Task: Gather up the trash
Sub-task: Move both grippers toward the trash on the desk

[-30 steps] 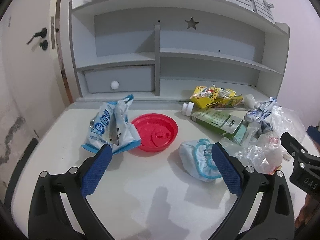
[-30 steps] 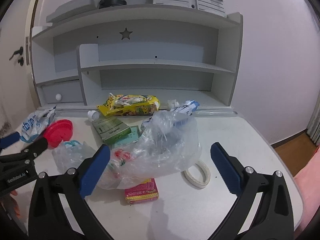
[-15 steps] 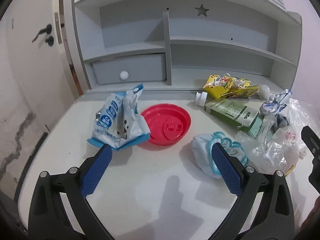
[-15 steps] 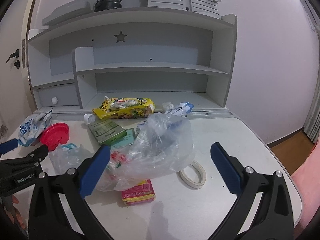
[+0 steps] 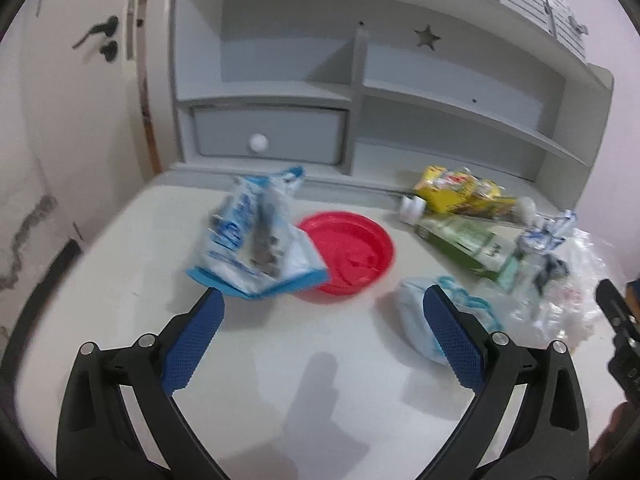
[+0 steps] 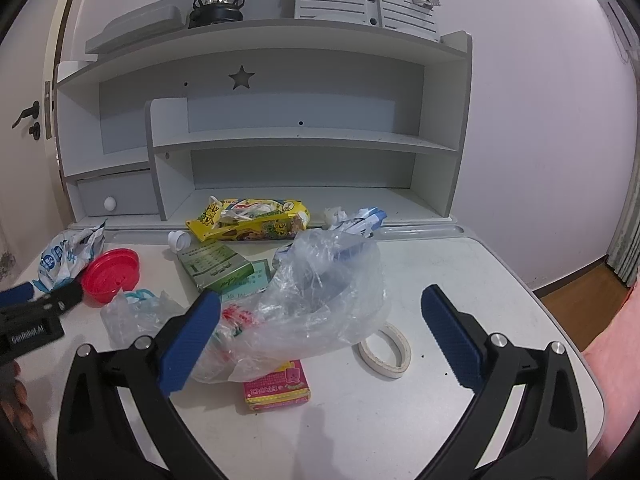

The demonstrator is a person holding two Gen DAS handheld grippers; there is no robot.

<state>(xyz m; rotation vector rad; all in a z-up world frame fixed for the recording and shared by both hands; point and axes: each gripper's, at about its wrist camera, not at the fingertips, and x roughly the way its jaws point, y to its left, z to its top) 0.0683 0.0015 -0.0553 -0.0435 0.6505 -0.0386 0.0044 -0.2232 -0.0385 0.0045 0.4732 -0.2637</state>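
Judging by the counter [image 6: 460, 280], collection had barely begun: both the left hand-held gripper [image 5: 322, 338] and right hand-held gripper [image 6: 320, 338] gaped wide and empty, while wrappers [image 5: 256, 248], cartons [image 6: 218, 266] and the clear bag [image 6: 320, 300] lay strewn from its left edge to its middle

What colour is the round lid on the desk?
Red lid; clearest in the left wrist view.

Soft, even indoor light — the left wrist view is smeared with motion blur, the right sharp; fisheye edges bend, corners go dark.
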